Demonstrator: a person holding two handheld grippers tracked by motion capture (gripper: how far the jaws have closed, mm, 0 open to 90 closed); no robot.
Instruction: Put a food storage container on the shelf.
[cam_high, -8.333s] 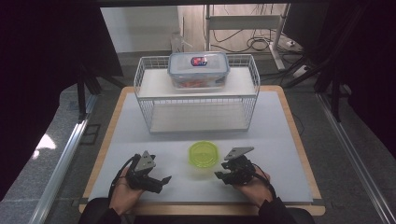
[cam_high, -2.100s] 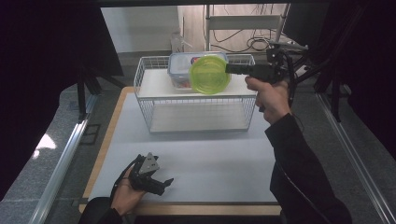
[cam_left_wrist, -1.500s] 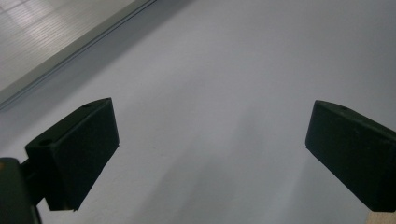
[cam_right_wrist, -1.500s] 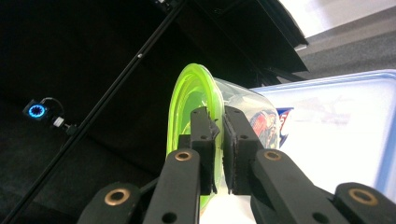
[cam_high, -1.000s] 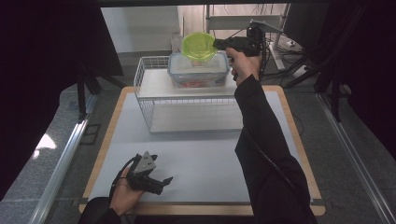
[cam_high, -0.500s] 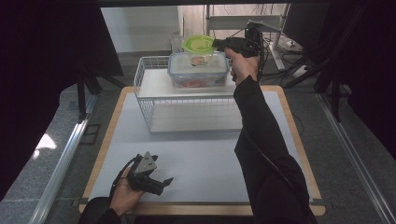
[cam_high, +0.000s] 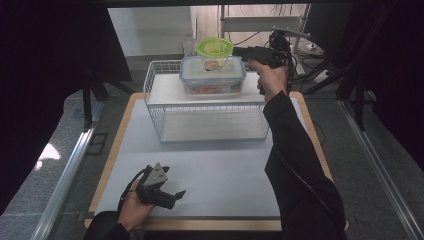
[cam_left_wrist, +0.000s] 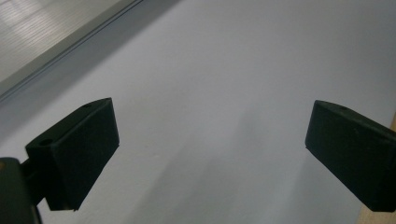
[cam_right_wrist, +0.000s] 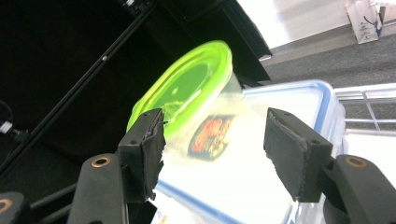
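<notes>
A bench (cam_high: 125, 130) with a pale wooden edge stands in the middle of the room, its top covered by a light grey mat (cam_high: 220, 170). The floor (cam_high: 65, 130) around it is grey carpet, and a patch of bright light (cam_high: 47, 152) falls on it at the left. A metal rail (cam_high: 67, 175) runs along the floor on the left, and another rail (cam_high: 375, 165) on the right. Black curtains (cam_high: 45, 65) hang on both sides and darken the edges. Behind the bench a pale wall (cam_high: 150, 27) is brightly lit. A metal shelf frame (cam_high: 260, 22) stands at the back, with dark cables (cam_high: 325, 75) trailing over the floor beside it.
</notes>
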